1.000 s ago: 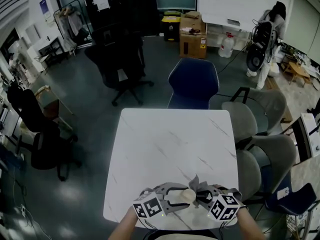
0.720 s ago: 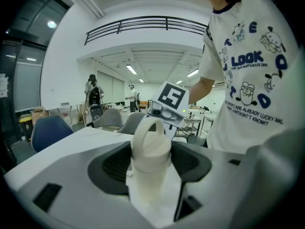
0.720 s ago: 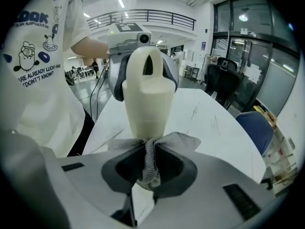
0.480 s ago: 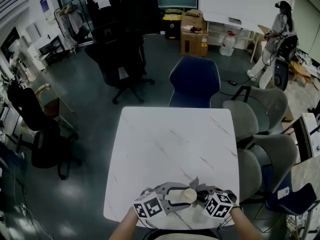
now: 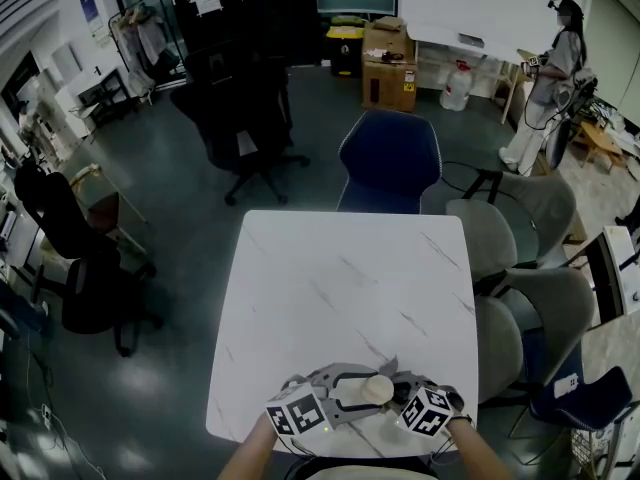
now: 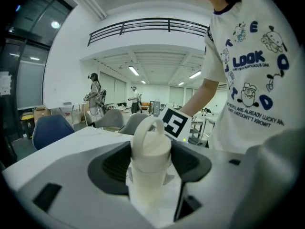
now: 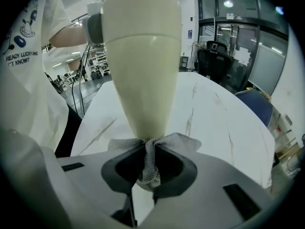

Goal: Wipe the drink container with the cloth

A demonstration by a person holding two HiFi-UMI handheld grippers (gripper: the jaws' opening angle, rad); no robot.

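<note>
One drink container (image 6: 150, 161), cream, with a loop handle on its lid. One cloth (image 7: 151, 162), grey mesh. Two grippers, both at the near edge of the one white marbled worktop (image 5: 330, 278).

Left gripper (image 5: 352, 394): its two fingers (image 6: 110, 163) are closed on the container's body, one on each side. The lid end points away from the gripper's camera. White worktop shows right under the container; cannot tell if it touches.

Right gripper (image 5: 398, 394): its two fingers (image 7: 123, 167) are pinched tight on the bunched cloth. The cloth's loose ends fan out past the fingertips and press against the narrow end of the container.

In the head view the container sits between the two grippers, left gripper on its left, right gripper just on its right, with the cloth sticking up at the far side of the right gripper.

Around the worktop: one blue chair (image 5: 388, 163) at the far edge, two grey chairs (image 5: 505, 233) on the right, two black office chairs (image 5: 240, 118) on the left and far left. One cardboard box (image 5: 386, 66) by the far wall. One person (image 5: 545, 78) stands far right.
</note>
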